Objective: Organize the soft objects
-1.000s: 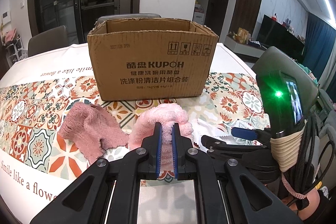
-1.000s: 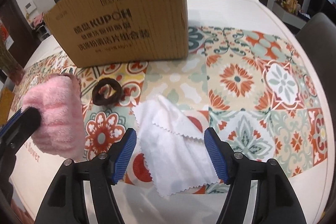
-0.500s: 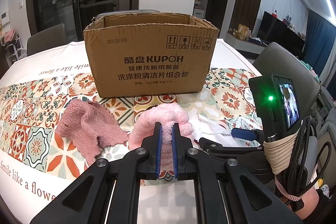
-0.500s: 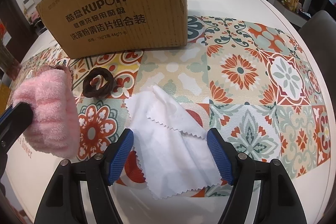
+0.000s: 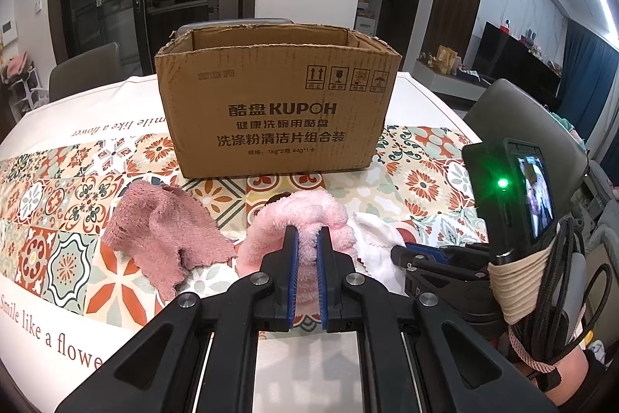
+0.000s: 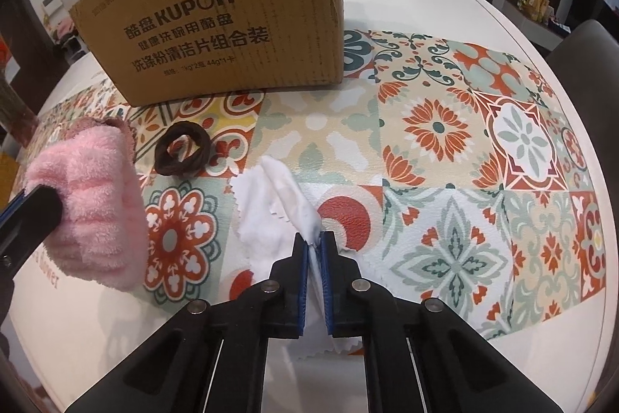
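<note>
My left gripper (image 5: pixel 306 239) is shut on a fluffy light-pink towel (image 5: pixel 300 215), which bulges out ahead of its blue pads just above the patterned tablecloth. In the right wrist view that same pink towel (image 6: pixel 93 196) hangs at the left. My right gripper (image 6: pixel 314 242) is shut on a white cloth with zigzag edges (image 6: pixel 267 208), pinching a raised fold of it while the remainder lies on the table. The open cardboard box (image 5: pixel 276 111) stands upright behind both cloths.
A dusty-rose knitted cloth (image 5: pixel 162 231) lies left of the pink towel. A dark brown hair tie (image 6: pixel 182 149) rests between the towel and the box (image 6: pixel 216 10). Grey chairs stand at the far left (image 5: pixel 85 70) and at the right (image 5: pixel 522 119) of the table.
The right gripper's jaws, wide apart around the white cloth in the earlier frames, have shut and bunched a fold of it. The left gripper keeps its grip on the pink towel.
</note>
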The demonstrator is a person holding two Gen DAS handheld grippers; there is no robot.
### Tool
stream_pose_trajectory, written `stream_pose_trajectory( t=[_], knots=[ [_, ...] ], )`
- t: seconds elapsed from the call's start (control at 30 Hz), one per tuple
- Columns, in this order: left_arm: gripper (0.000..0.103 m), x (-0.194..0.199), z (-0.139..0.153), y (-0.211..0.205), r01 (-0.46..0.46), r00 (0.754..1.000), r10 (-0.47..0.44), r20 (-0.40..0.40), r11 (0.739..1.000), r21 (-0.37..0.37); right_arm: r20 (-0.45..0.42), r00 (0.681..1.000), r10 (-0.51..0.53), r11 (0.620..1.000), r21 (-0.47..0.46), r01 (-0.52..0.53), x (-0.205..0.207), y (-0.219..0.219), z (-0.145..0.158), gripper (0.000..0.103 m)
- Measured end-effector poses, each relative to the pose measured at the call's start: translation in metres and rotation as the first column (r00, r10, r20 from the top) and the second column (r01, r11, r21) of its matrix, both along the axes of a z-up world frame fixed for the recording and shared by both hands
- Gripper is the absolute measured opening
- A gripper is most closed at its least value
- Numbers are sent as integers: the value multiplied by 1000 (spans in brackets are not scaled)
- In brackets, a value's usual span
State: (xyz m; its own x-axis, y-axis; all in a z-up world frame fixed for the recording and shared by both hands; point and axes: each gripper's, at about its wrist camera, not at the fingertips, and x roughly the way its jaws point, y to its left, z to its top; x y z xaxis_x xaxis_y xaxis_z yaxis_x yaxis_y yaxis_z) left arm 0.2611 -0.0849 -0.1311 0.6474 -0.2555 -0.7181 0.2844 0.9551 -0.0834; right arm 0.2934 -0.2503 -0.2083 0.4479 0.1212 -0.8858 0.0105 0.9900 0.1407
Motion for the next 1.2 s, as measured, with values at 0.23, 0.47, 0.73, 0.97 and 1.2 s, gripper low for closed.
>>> stream_pose_trajectory(
  t=[0.23, 0.47, 0.73, 0.97, 1.2],
  knots=[
    [10, -2, 6, 6, -8, 1000, 8, 5, 1000, -20, 44, 999, -4, 1000, 14, 3, -6, 1, 17, 8],
    [10, -4, 17, 9, -9, 999, 10, 31, 1000, -30, 95, 995, -13, 1000, 16, 11, -11, 0, 40, 8],
    [10, -8, 35, 12, -4, 998, 7, 65, 999, -47, 166, 986, -19, 1000, 17, 17, -18, -2, 73, 8],
    [10, -10, 54, 16, 4, 994, 2, 105, 998, -55, 225, 974, -27, 999, 26, 22, -23, -1, 100, 8],
    [10, -11, 77, 22, 7, 988, 2, 154, 998, -64, 291, 956, -30, 999, 32, 22, -26, 3, 129, 8]
  ],
)
